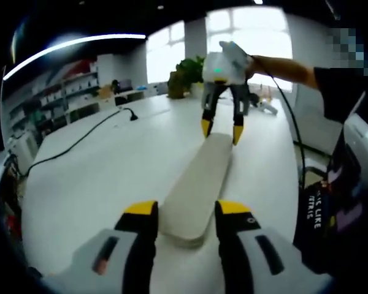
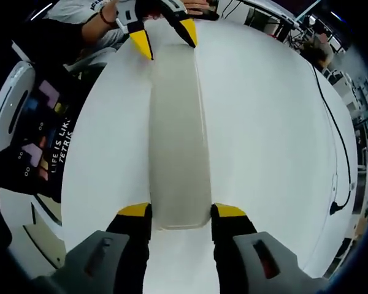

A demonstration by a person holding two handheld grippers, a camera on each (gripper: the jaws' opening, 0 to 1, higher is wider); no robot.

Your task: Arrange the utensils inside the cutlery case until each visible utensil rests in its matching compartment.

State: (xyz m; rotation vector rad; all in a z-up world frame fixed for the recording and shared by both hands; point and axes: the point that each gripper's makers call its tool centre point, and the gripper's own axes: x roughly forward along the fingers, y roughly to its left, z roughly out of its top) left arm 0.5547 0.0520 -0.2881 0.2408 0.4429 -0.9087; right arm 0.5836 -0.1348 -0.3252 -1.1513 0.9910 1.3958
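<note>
A long, pale beige cutlery case (image 1: 196,177) lies closed and flat on the white table (image 1: 98,177); no utensils can be seen. My left gripper (image 1: 187,208) is open, its yellow-tipped jaws standing either side of the case's near end and close against its sides. At the opposite end my right gripper (image 1: 221,131) is open too, held by a person's hand, its tips flanking that end. In the right gripper view the case (image 2: 178,122) runs from my right gripper (image 2: 181,211) up to the left gripper (image 2: 164,37).
A black cable (image 1: 80,139) snakes across the table's left part to a plug. A potted plant (image 1: 185,73) stands at the far edge. The person's dark-sleeved arm (image 1: 337,86) and a black bag with lettering (image 1: 316,211) are along the right edge.
</note>
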